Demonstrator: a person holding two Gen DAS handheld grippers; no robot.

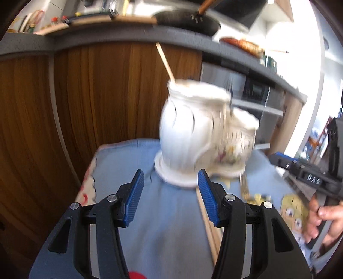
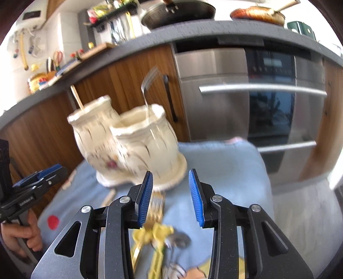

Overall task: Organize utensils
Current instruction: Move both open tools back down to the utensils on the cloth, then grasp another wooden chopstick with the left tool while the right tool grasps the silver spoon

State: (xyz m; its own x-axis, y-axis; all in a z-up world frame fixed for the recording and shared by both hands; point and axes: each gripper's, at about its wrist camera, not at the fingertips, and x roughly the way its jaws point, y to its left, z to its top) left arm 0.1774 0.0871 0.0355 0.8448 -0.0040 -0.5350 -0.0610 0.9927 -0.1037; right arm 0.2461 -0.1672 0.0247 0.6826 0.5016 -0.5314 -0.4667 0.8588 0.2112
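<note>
A white ceramic utensil holder [image 1: 193, 133] with two pots on one base stands on a blue cloth [image 1: 167, 225]; it also shows in the right wrist view [image 2: 130, 143]. A wooden chopstick [image 1: 165, 62] sticks out of one pot, also in the right wrist view [image 2: 76, 97]. A metal fork [image 2: 149, 85] stands in the other pot. My left gripper [image 1: 170, 184] is open and empty just before the holder. My right gripper [image 2: 170, 188] is open and empty above gold forks [image 2: 157, 203] and spoons [image 2: 178, 240] lying on the cloth. Wooden chopsticks [image 1: 209, 225] lie by my left gripper's right finger.
Wooden cabinet doors [image 1: 96, 92] and a steel oven [image 2: 257, 103] stand behind the cloth-covered surface. A dark counter [image 2: 193, 32] above carries a wok [image 2: 180, 11] and a basket [image 2: 257, 11]. The other gripper shows at each view's edge [image 1: 308, 176] [image 2: 36, 184].
</note>
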